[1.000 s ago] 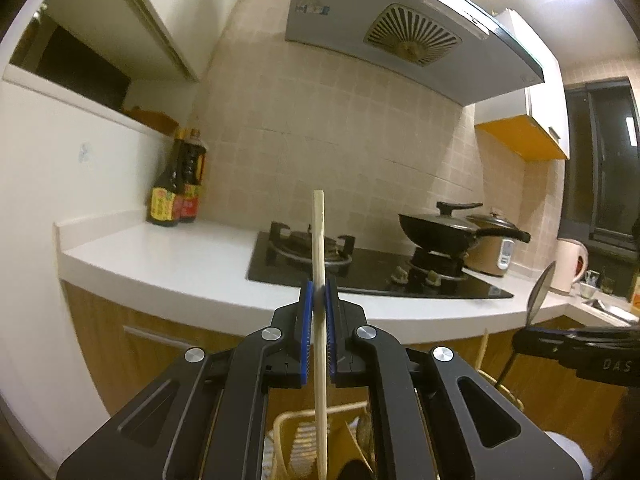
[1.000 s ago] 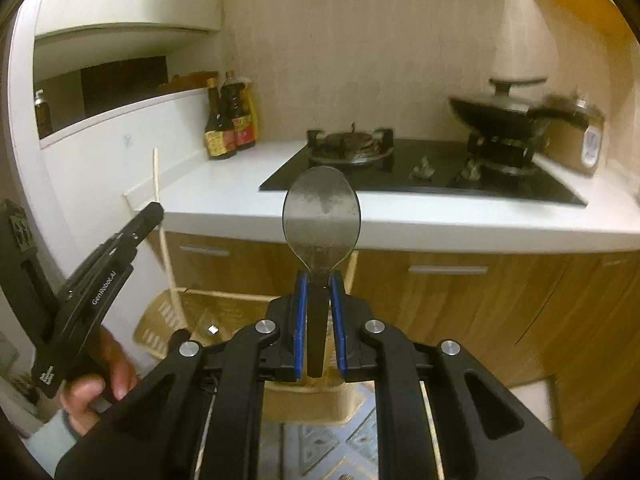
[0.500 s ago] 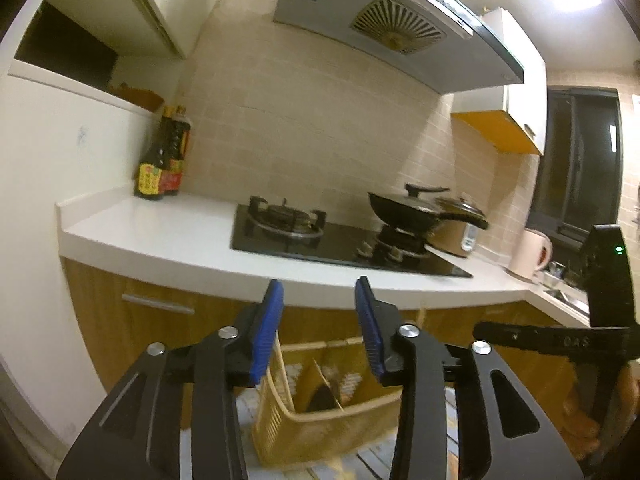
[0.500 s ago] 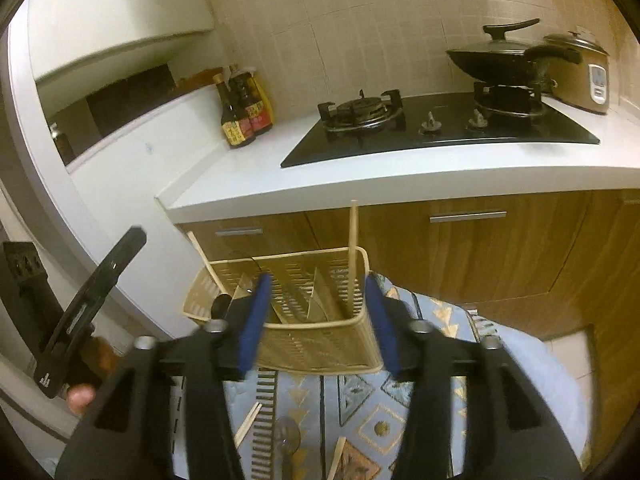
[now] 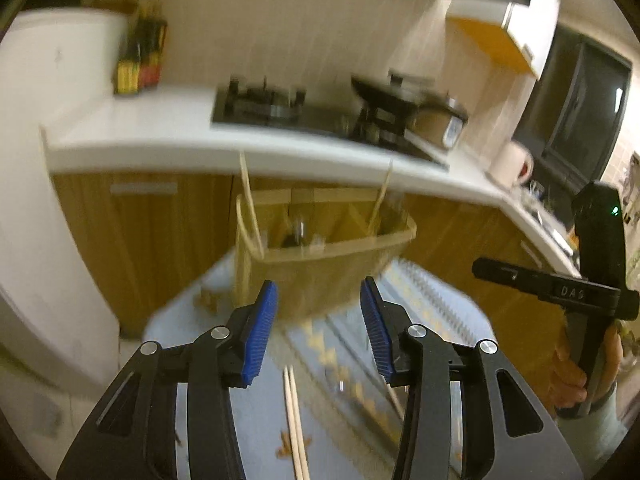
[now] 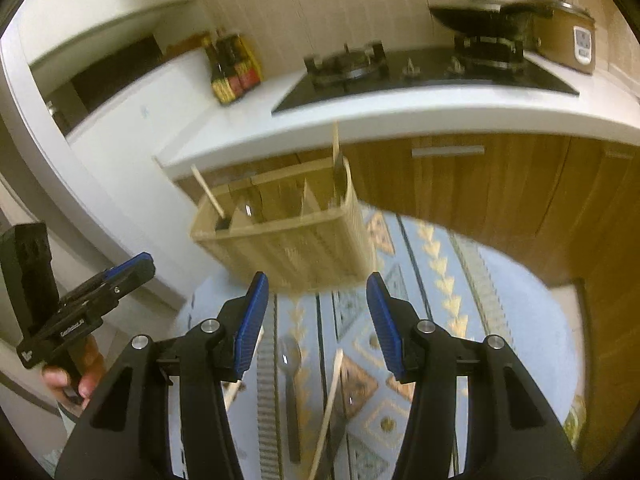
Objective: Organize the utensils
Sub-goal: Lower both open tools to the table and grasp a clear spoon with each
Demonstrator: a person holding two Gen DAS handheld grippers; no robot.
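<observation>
A woven utensil basket [image 5: 320, 264] with dividers stands on a patterned blue mat; it also shows in the right wrist view [image 6: 288, 240]. Chopsticks [image 5: 248, 200] and dark utensils stand in its compartments. My left gripper [image 5: 318, 328] is open and empty, above and in front of the basket. A pair of chopsticks [image 5: 294, 420] lies on the mat below it. My right gripper [image 6: 316, 320] is open and empty, over a dark spoon [image 6: 291, 384] and a chopstick [image 6: 330, 404] lying on the mat [image 6: 500, 340].
Wooden cabinets [image 6: 480, 184] under a white counter [image 6: 400, 120] stand behind the basket. The counter holds a gas hob [image 6: 420, 72], a pan, a rice cooker and sauce bottles [image 6: 232, 68]. A white wall is at the left.
Both grippers opened and let go: the chopstick and the spoon are no longer held. Both have since tilted down toward the basket and the mat.
</observation>
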